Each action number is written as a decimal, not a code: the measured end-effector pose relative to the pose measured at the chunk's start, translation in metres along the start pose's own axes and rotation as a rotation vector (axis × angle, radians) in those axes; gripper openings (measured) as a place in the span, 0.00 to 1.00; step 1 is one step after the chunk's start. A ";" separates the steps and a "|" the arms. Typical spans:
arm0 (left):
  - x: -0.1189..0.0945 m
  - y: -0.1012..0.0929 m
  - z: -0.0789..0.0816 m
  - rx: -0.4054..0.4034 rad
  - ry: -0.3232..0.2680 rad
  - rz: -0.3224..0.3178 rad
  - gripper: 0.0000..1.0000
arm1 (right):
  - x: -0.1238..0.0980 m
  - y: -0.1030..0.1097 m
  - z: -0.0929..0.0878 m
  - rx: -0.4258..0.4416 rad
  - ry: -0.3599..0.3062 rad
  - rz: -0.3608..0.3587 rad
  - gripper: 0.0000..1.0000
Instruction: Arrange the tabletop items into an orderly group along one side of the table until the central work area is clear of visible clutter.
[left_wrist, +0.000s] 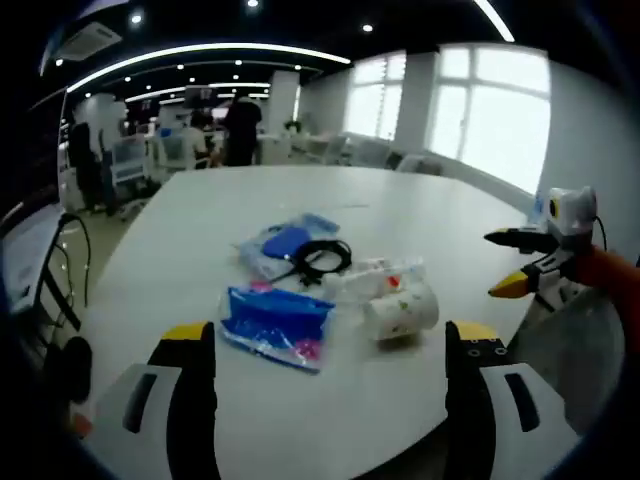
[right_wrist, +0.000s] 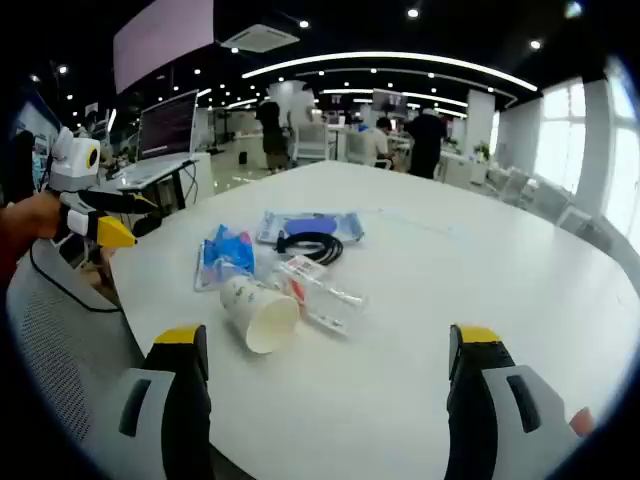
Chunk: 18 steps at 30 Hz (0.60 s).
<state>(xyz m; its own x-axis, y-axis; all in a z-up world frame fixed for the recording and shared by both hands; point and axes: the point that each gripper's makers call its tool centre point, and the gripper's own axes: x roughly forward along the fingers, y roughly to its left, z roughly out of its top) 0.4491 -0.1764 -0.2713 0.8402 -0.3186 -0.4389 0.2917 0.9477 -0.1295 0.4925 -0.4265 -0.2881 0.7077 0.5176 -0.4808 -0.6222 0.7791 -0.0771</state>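
White bench carries everything in one loose heap near its middle; I judge nothing is sorted yet. My left gripper and right gripper both hang with jaws wide apart, empty. Nearest lies the tipped paper cup, then the blue packet, black cable and blue pouch. Clear wrappers' contents I can't make out.

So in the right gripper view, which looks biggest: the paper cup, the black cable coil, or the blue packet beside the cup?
1. Paper cup, though it lies nearest the camera.
2. Blue packet and black cable coil: too alike to rank.
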 end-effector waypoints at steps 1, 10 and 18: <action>0.000 0.000 0.000 -0.001 -0.001 0.000 0.93 | 0.000 0.000 0.000 0.000 0.000 0.000 1.00; 0.000 0.000 -0.001 0.004 0.006 0.000 0.92 | 0.000 0.001 -0.001 -0.004 0.004 0.003 1.00; 0.001 -0.001 -0.004 0.011 0.017 -0.001 0.92 | 0.000 0.001 -0.002 -0.008 0.009 0.000 1.00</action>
<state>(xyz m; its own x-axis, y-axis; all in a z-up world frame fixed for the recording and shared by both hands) 0.4476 -0.1774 -0.2748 0.8321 -0.3188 -0.4539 0.2974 0.9472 -0.1200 0.4911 -0.4262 -0.2895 0.7045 0.5149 -0.4884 -0.6253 0.7758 -0.0842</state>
